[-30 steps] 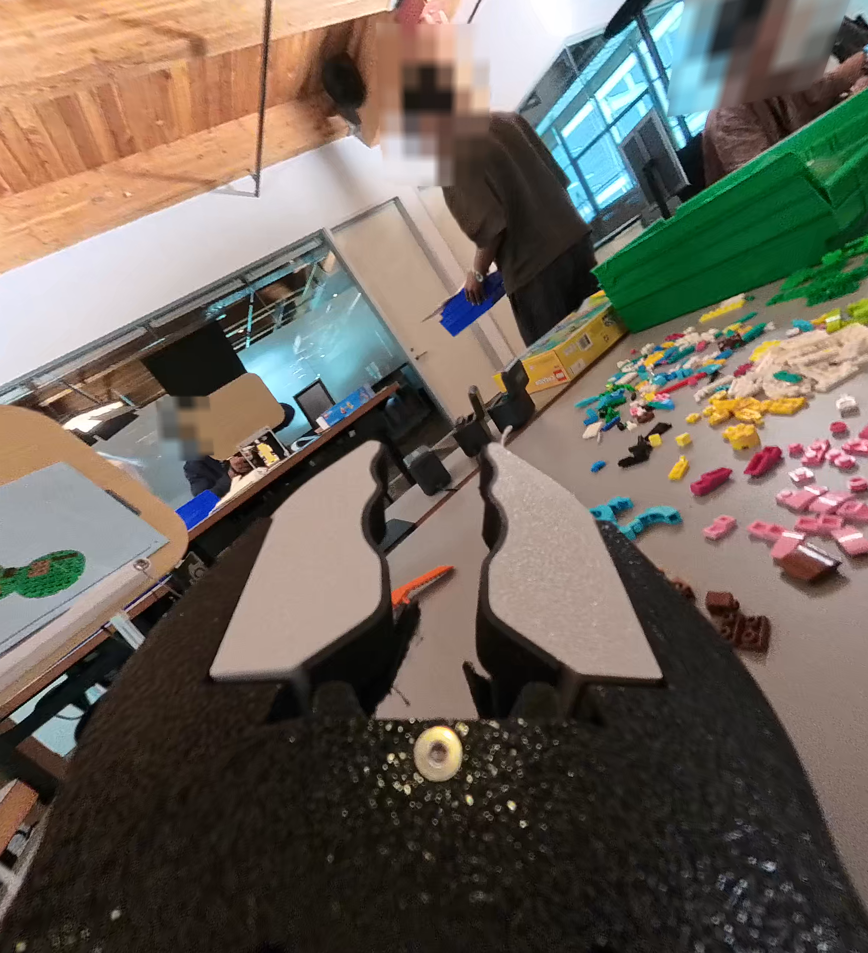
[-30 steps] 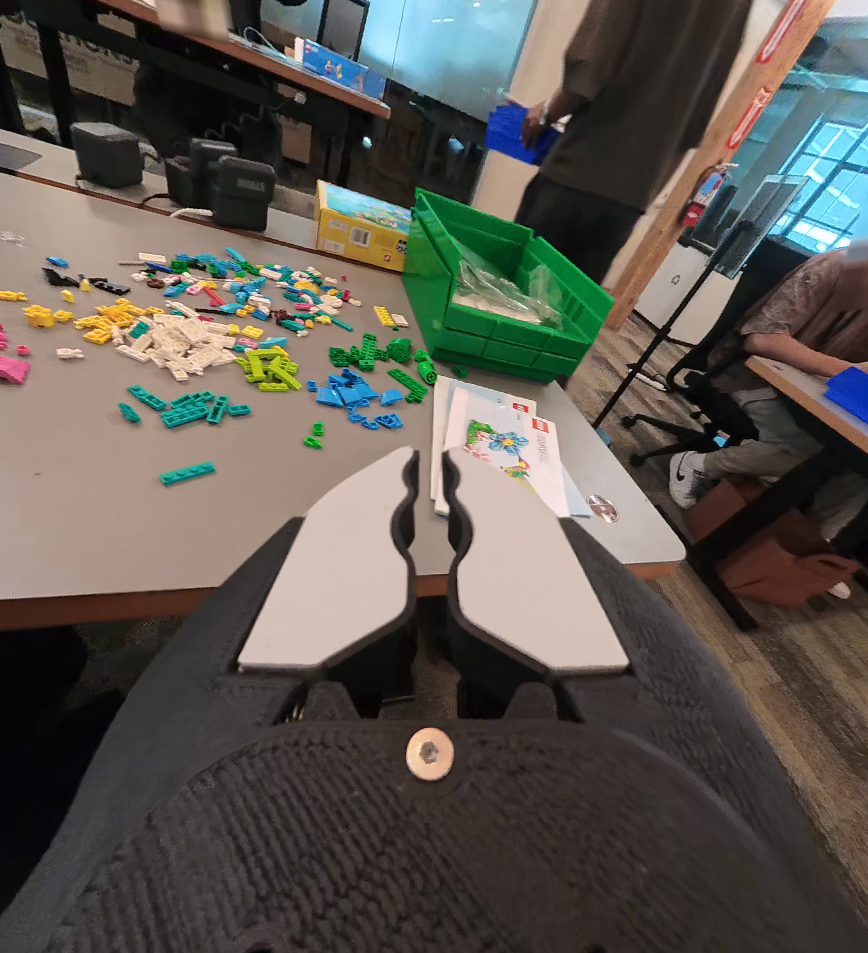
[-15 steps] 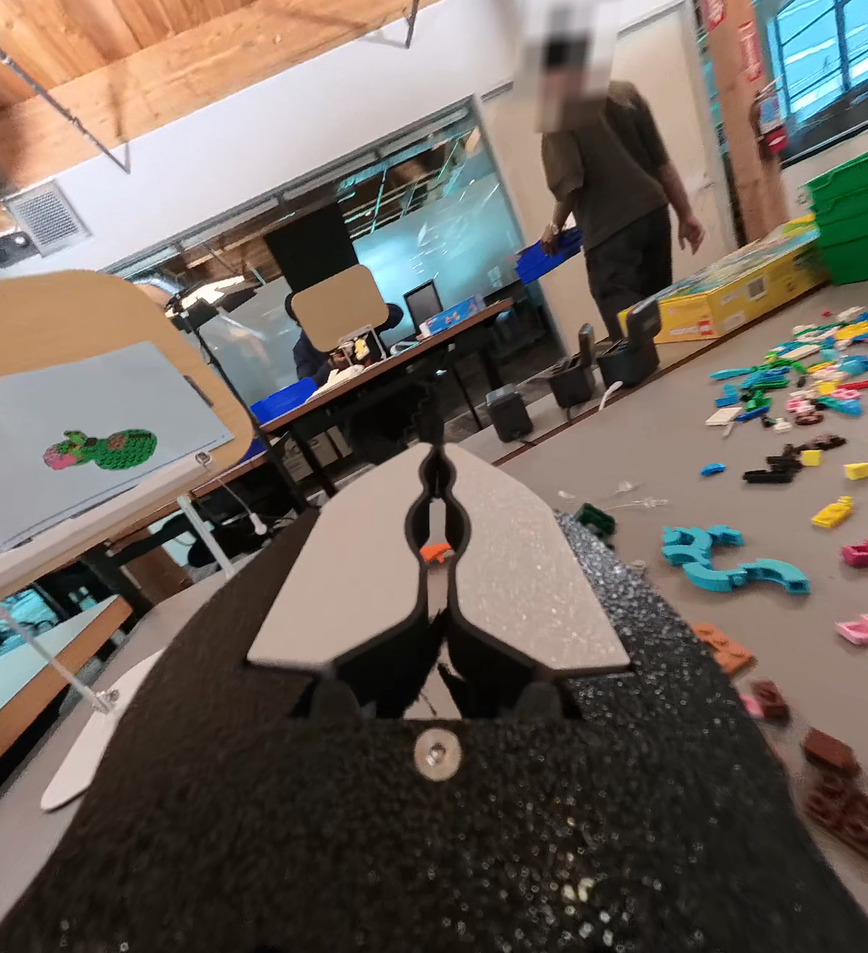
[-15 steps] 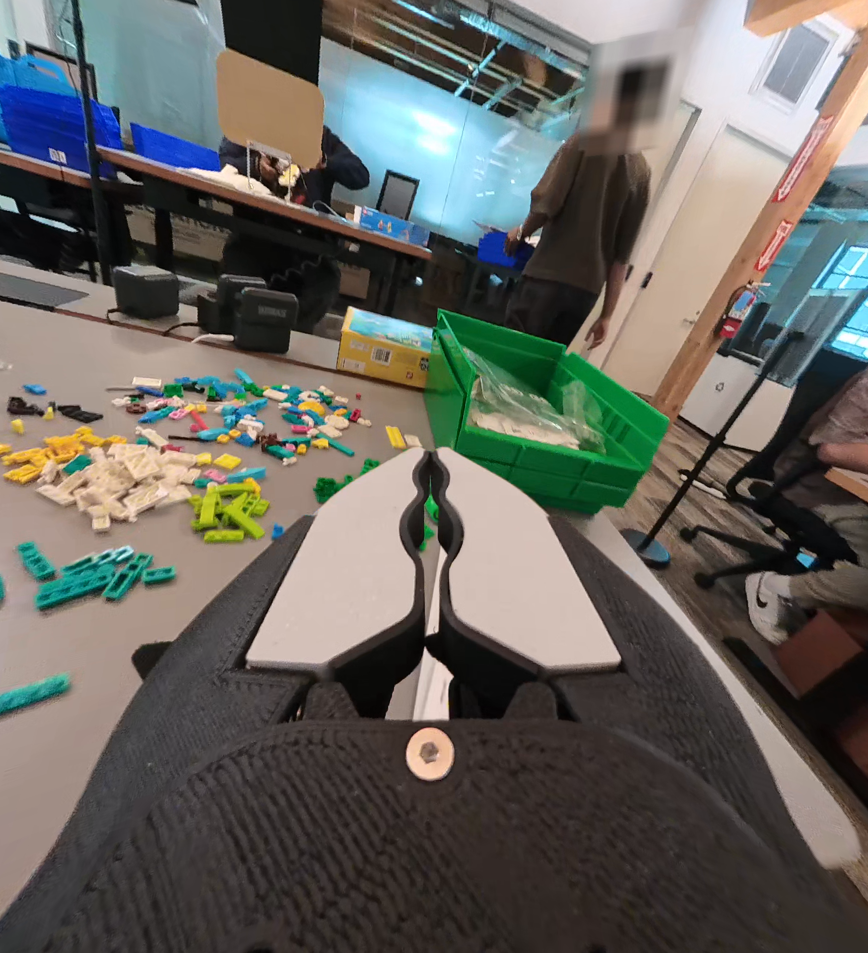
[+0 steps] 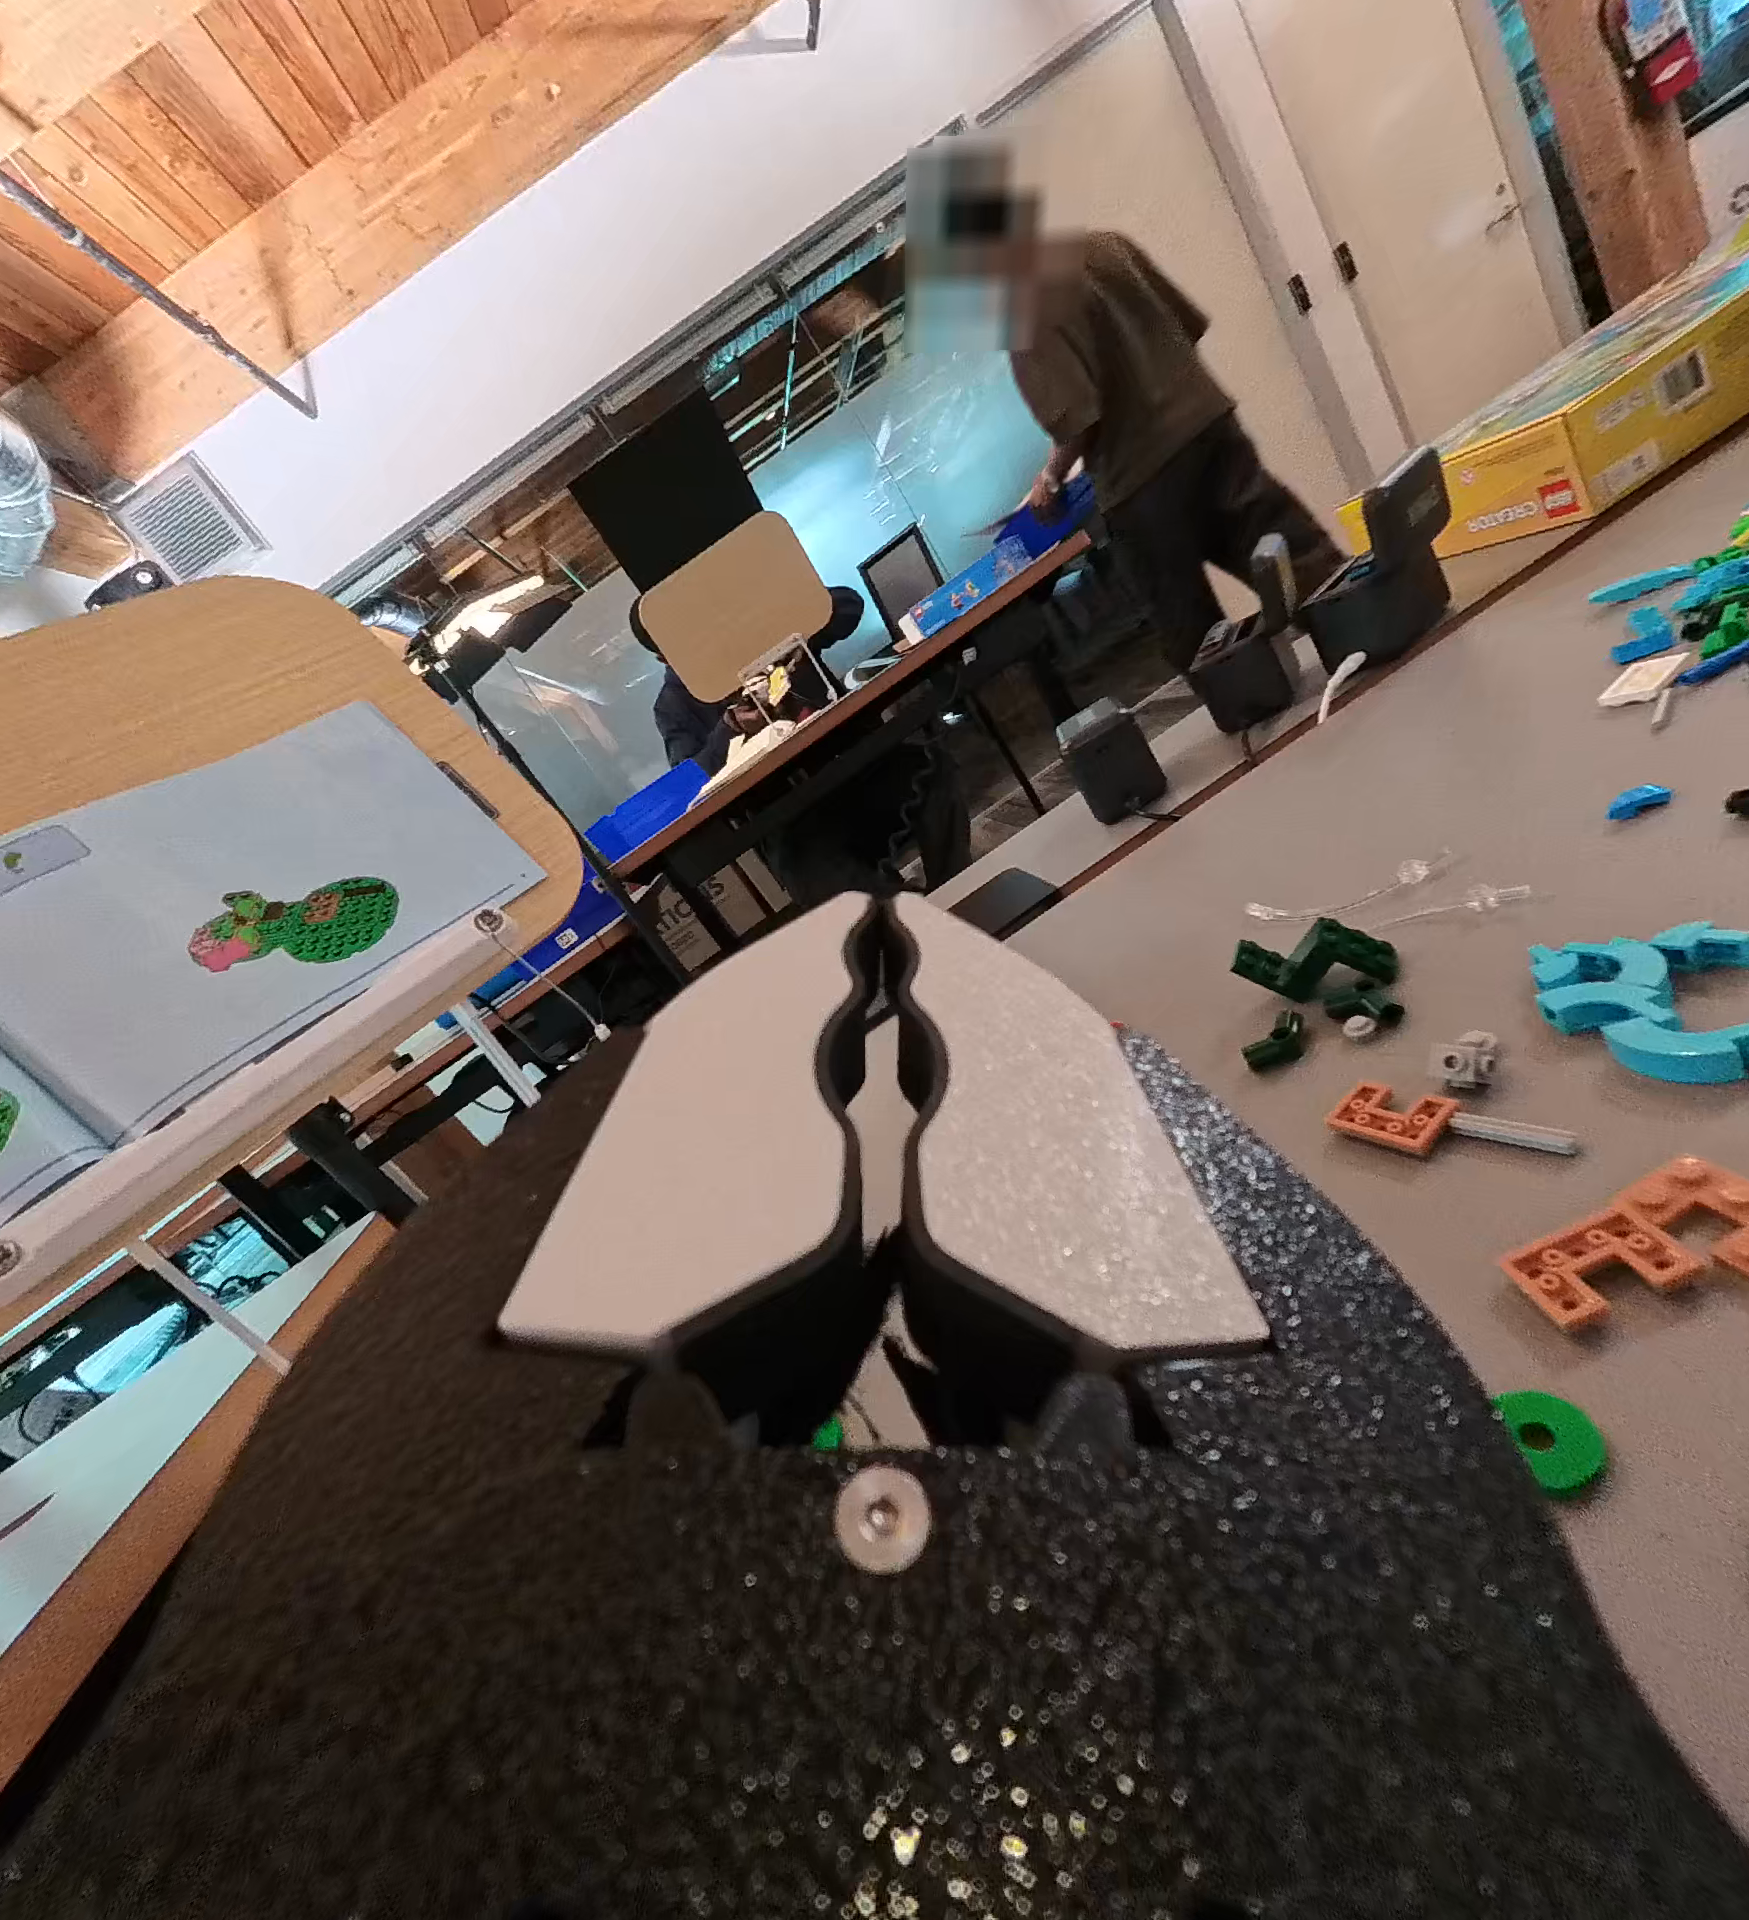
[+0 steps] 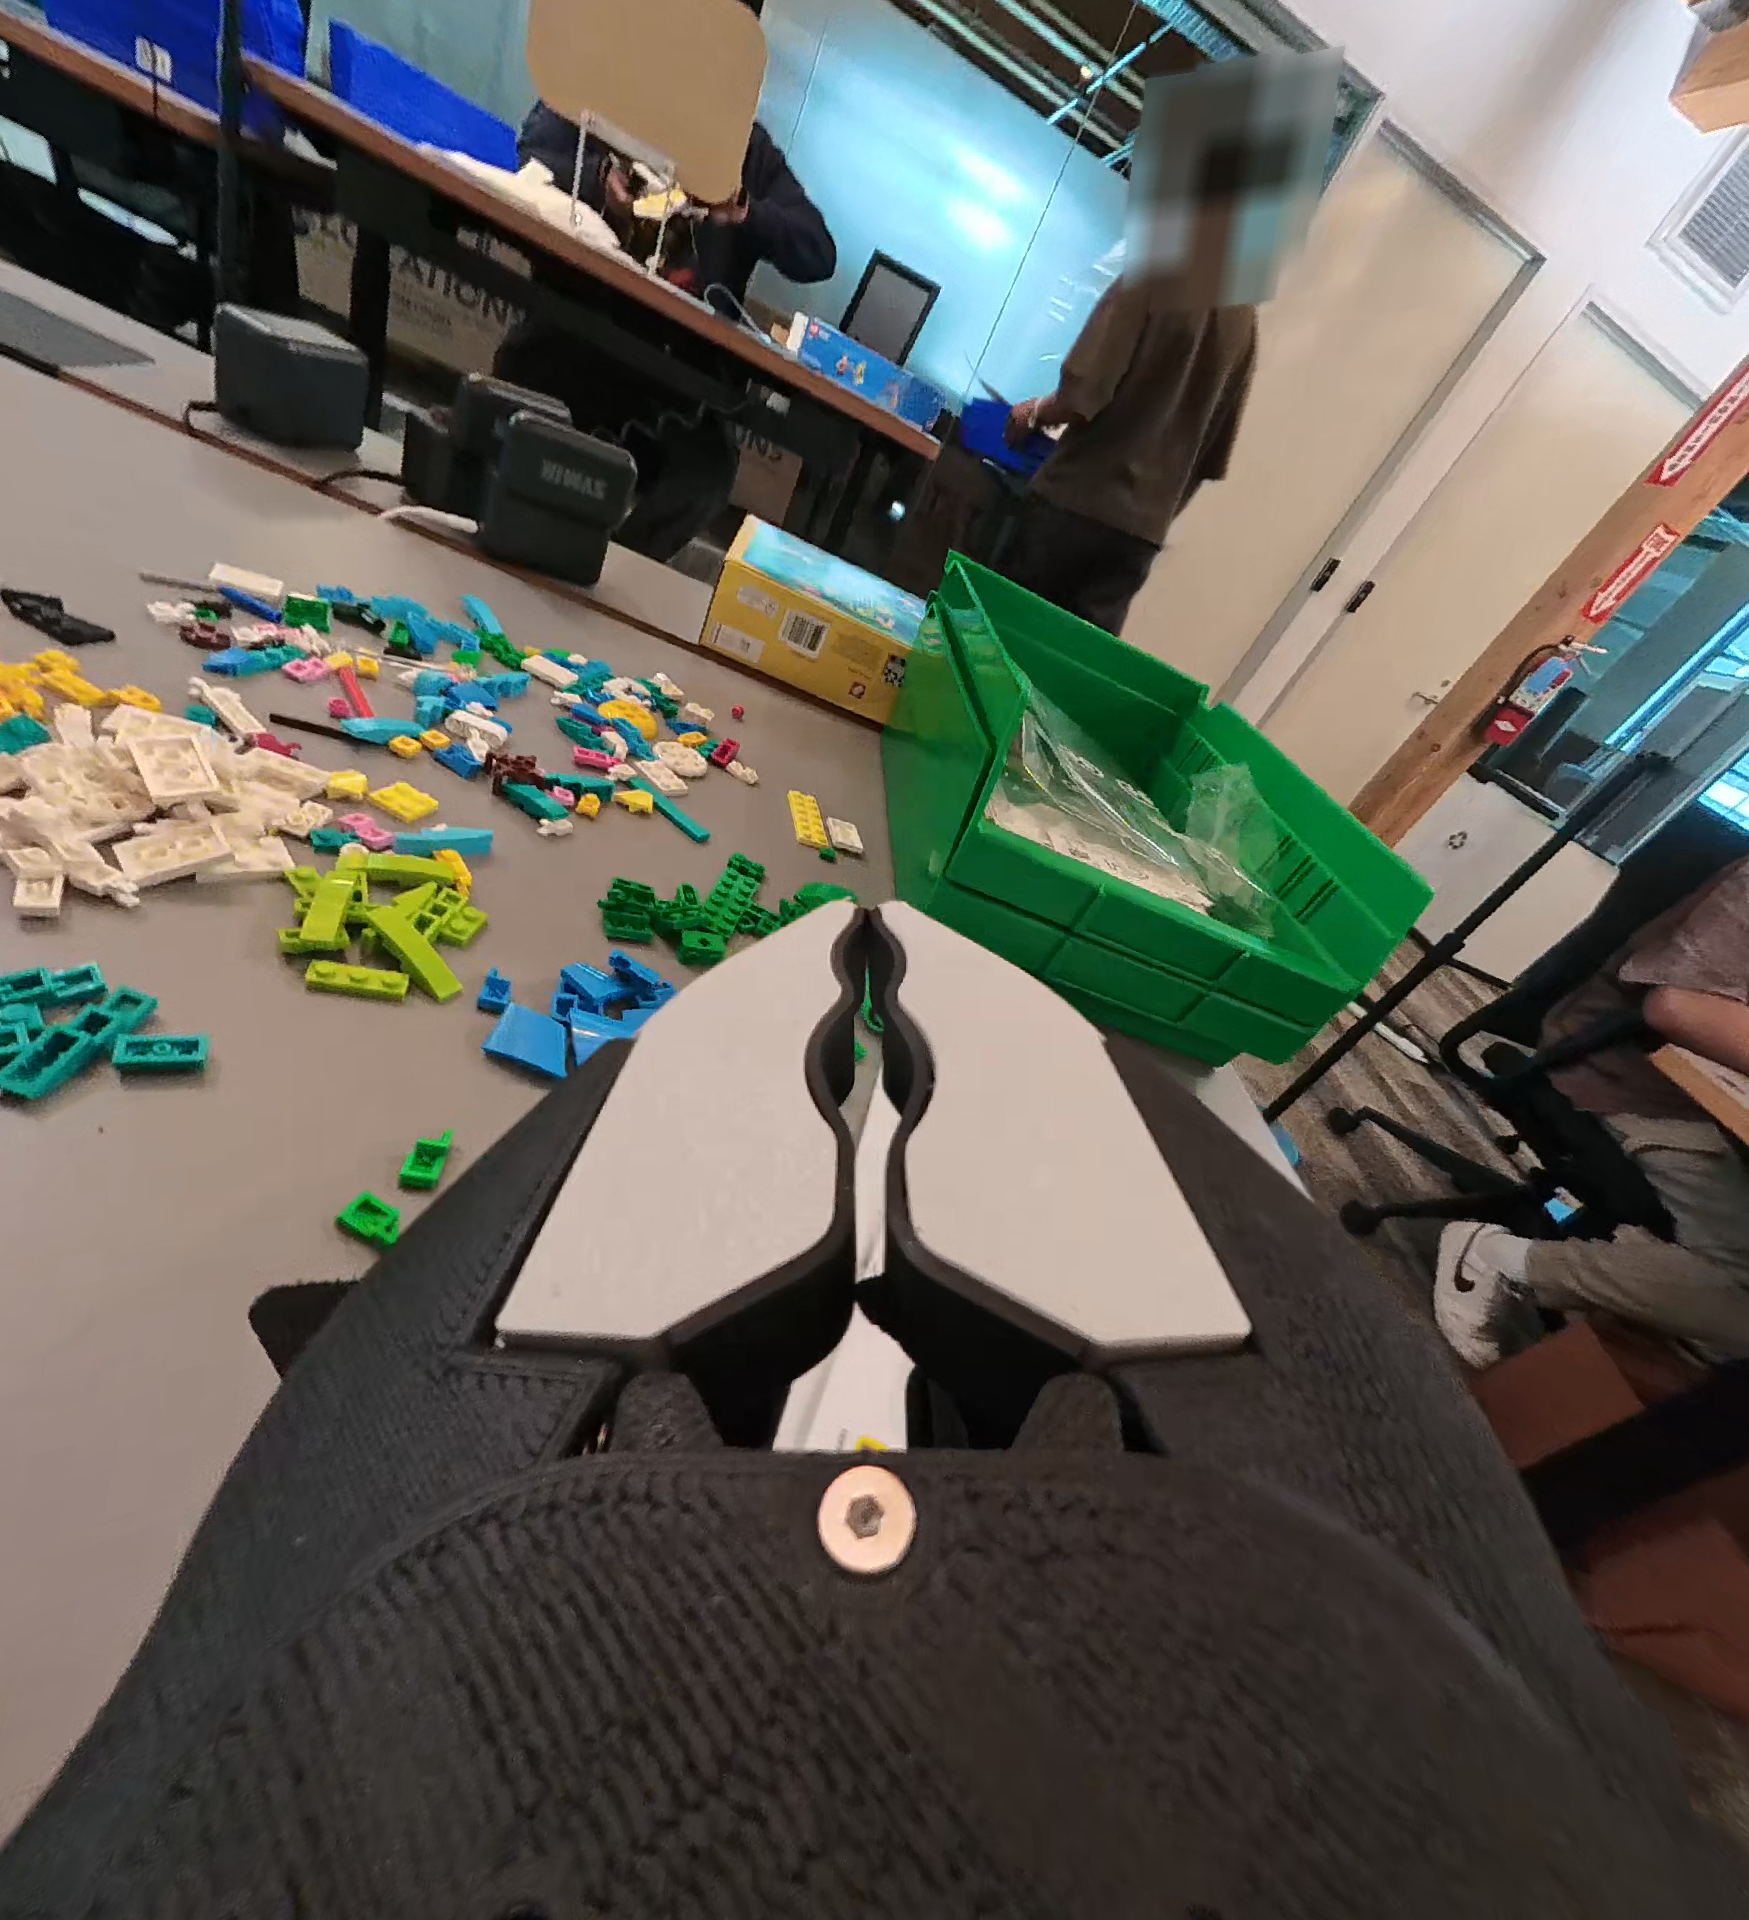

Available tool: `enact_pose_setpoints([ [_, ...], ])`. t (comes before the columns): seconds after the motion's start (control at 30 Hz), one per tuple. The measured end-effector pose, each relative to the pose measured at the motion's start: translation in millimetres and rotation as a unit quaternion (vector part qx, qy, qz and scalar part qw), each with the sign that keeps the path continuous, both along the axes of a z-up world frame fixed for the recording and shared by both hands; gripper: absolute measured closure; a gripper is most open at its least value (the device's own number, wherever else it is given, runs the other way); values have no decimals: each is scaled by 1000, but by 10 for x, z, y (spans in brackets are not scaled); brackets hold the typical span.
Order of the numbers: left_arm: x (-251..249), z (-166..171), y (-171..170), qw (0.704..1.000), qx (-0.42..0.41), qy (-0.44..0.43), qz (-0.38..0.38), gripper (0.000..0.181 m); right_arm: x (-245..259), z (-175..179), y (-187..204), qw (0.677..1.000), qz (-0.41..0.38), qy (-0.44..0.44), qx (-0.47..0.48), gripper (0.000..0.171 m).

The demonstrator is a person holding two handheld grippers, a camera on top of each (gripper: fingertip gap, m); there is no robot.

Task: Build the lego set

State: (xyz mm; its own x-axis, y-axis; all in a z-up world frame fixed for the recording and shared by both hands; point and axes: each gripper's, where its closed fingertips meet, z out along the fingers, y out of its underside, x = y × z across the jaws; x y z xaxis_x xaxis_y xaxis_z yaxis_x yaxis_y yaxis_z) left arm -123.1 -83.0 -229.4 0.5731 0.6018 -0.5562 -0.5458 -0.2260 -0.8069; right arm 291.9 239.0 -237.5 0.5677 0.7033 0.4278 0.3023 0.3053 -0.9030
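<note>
Loose lego pieces lie sorted by colour on the grey table [image 6: 122, 1299]: white plates [image 6: 122, 800], lime pieces [image 6: 382, 925], teal plates [image 6: 28, 1029], blue pieces [image 6: 579, 1008], green pieces [image 6: 693, 904]. In the left wrist view, orange plates [image 5: 1670, 1236], light-blue arches [image 5: 1659, 1008], dark-green pieces [image 5: 1317, 966] and a green round piece [image 5: 1545, 1444] lie to the right. My left gripper [image 5: 885, 909] is shut and empty, low over the table. My right gripper [image 6: 862, 916] is shut and empty, near the table's right end.
An instruction page on a wooden stand [image 5: 205, 935] is at the left. A green bin [image 6: 1140, 873] with plastic bags and a yellow box [image 6: 808, 623] sit at the far right of the table. Black devices [image 6: 537, 499] line the far edge. A person [image 6: 1130, 447] stands behind; another [image 6: 1701, 1039] sits at the right. About 55 centimeters separates my left fingertips from my right. Measured from the fingertips, the green round piece [image 5: 1545, 1444] is 12 centimeters or so from the left gripper and 50 centimeters from the right.
Both grippers closed from slightly open to shut. Both moved forward and lower over the table; the left view levelled from a steep tilt toward the stand and orange pieces.
</note>
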Motion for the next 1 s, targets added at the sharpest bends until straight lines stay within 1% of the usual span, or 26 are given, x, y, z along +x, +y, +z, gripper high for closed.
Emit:
enact_pose_setpoints([
  [0.1,62,48,28,1000,5,5,-8,181,107,132,-6,1000,3,-16,13,171],
  [0.23,-28,68,-48,999,1,39,27,181,382,404,-74,999,-1,-23,43,171],
  [0.37,-196,29,-183,999,12,11,45,181,744,617,-152,998,-24,-33,57,171],
  [0.5,-323,-19,-246,998,0,11,65,181,1017,637,-159,998,-42,-39,32,171],
  [0.57,-340,-48,-245,998,-3,8,64,181,1098,595,-153,997,-50,-49,21,171],
  [0.67,-334,-78,-248,998,-10,15,64,181,1170,569,-134,998,-50,-38,19,171],
  [0.73,-339,-99,-279,997,-22,30,72,181,1193,540,-56,998,-47,-29,7,171],
  [0.83,-326,-169,-305,996,-42,17,70,181,1131,553,93,1000,-15,-23,6,171],
  [0.93,-268,-215,-282,994,-63,19,83,181,993,621,316,999,22,-29,27,171],
  [1.0,-172,-171,-216,992,-74,31,96,181,855,651,541,997,46,-36,49,169],
])
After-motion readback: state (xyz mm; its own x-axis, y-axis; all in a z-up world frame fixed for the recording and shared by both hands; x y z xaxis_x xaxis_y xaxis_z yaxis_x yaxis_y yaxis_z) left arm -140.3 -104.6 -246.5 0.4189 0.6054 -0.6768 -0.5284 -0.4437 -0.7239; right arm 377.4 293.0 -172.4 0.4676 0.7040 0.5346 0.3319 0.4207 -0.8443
